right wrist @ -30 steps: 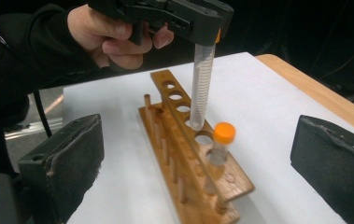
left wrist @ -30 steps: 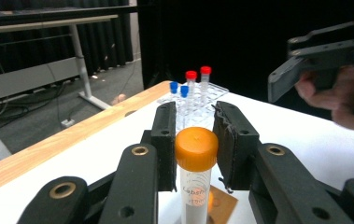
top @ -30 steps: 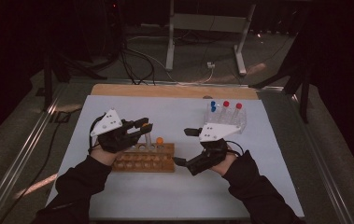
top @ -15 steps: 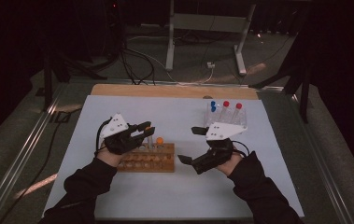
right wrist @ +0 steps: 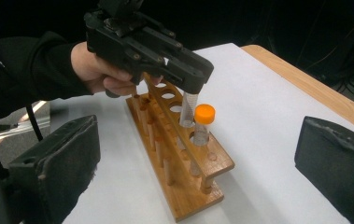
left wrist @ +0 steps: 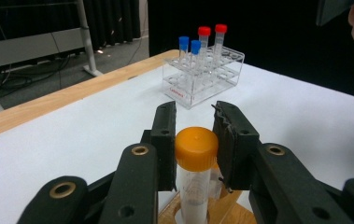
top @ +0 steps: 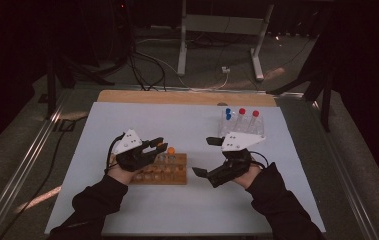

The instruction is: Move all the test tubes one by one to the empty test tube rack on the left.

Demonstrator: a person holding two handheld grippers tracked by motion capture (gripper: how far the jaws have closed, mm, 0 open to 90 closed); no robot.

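1. As we look along the left tongs (top: 158, 146), the tube (left wrist: 195, 186) stands upright right between their tips. The pads sit narrow and press on its orange cap from both sides.
2. We see the left tongs from the side in the right gripper view. They reach over the rack (right wrist: 184, 196) with the tube hanging straight down from their tips, its cap hidden between them. Its lower end is at the rack's top rail. We cannot tell how deep it sits in the hole.
3. We find a second tube (right wrist: 201, 123), also orange-capped, standing in the rack just beside the held one, toward the rack's near end in that view.
4. We hold the right tongs (top: 203, 157) wide with nothing between them. They are to the right of the rack and apart from it, pointing toward it.
5. We see the rack lying on the white table (top: 177, 120) in front of us. A clear rack (left wrist: 202, 79) with blue- and red-capped tubes is well apart at the far right.
6. Against a second ago, our left tongs have sunk and come closer over the rack, bringing the tube down toward its hole, with the grip unchanged. Our right tongs have barely moved, and both racks lie where they were.
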